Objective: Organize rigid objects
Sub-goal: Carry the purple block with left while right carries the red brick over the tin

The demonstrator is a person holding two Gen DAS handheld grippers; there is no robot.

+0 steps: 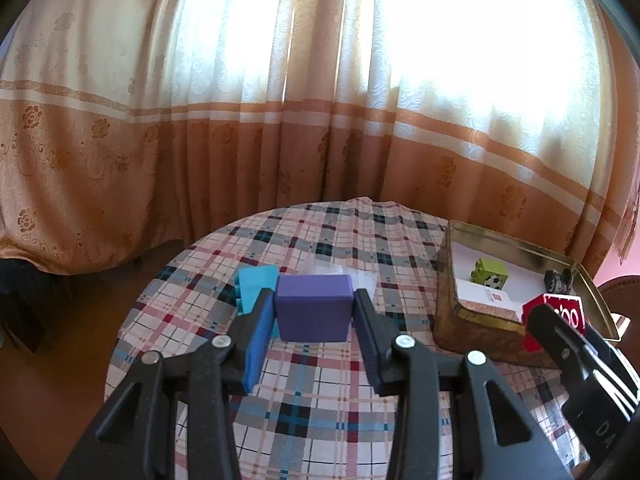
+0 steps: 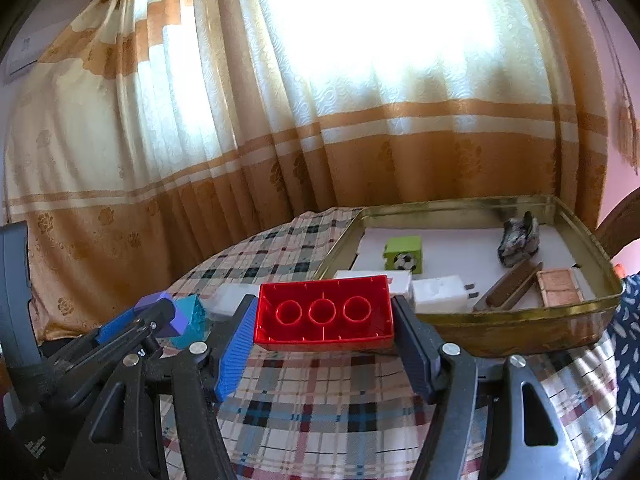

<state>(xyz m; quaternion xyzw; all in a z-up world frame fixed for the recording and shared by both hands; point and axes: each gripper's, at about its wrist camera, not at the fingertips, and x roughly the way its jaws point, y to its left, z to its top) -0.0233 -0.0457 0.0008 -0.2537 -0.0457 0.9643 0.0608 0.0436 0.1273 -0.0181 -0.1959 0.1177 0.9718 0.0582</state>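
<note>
Sunlit orange-and-cream curtains [image 1: 280, 120] hung behind us, and below them sat the round table under its plaid cloth [image 1: 320, 408]. We had the left gripper [image 1: 313, 308] clamped on a purple block [image 1: 313, 306], one finger pressed flat to each side, the block lifted clear of the cloth. Just behind it, a teal brick [image 1: 254, 286] lay on the table, partly hidden by the left finger. Over on the right side, we held the right gripper [image 2: 324, 312] pinched on a red brick [image 2: 324, 312], hollow underside turned toward the camera, three rings showing inside it. That brick hung just in front of the near wall of the gold tin tray [image 2: 520, 320], low against it, and we could not tell whether the two touched. Inside the tray we saw a green cube with a football picture [image 2: 404, 256], a white plug adapter [image 2: 440, 294], a white box [image 2: 400, 282] beside it, a brown bar [image 2: 508, 288], a small reddish-brown box [image 2: 558, 286] and a crumpled grey-and-black lump [image 2: 518, 240] toward the far end. From the right wrist view, our left gripper with its purple block showed at the left, near the teal brick.
</note>
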